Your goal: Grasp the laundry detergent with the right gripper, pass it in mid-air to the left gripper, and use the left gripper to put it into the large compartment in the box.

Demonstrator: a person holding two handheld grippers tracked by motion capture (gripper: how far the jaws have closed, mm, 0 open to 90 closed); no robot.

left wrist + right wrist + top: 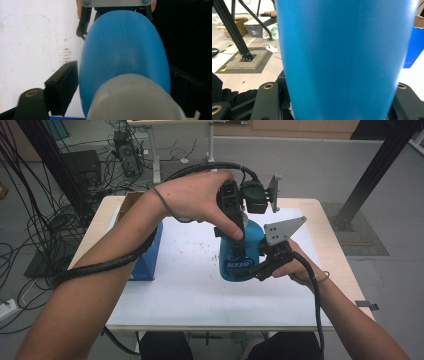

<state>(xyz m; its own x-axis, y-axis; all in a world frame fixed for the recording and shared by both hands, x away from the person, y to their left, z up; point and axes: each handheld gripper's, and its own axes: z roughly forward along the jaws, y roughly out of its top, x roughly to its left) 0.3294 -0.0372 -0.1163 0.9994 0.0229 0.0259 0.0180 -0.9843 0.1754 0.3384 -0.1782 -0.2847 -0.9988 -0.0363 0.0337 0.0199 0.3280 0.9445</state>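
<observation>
A blue plastic bottle [240, 257] stands upright on the white sheet [185, 290] in the middle of the table. My right gripper [256, 267] comes in level from the right and is shut on its lower body, which fills the space between the jaws [342, 50]. From above, my left gripper [238, 224] points down over the bottle's top. In the left gripper view its pads [65, 85] lie against the blue shoulder [125, 45] just below the pale grey cap [135, 100]. The person's left hand hides most of that gripper in the high view.
A blue box [150, 252] stands at the left edge of the sheet, with a brown cardboard box [131, 200] behind it. Small dark crumbs [207, 245] speckle the sheet left of the bottle. The wooden table [337, 265] ends close to the right. Cables and a black frame post [372, 175] stand around it.
</observation>
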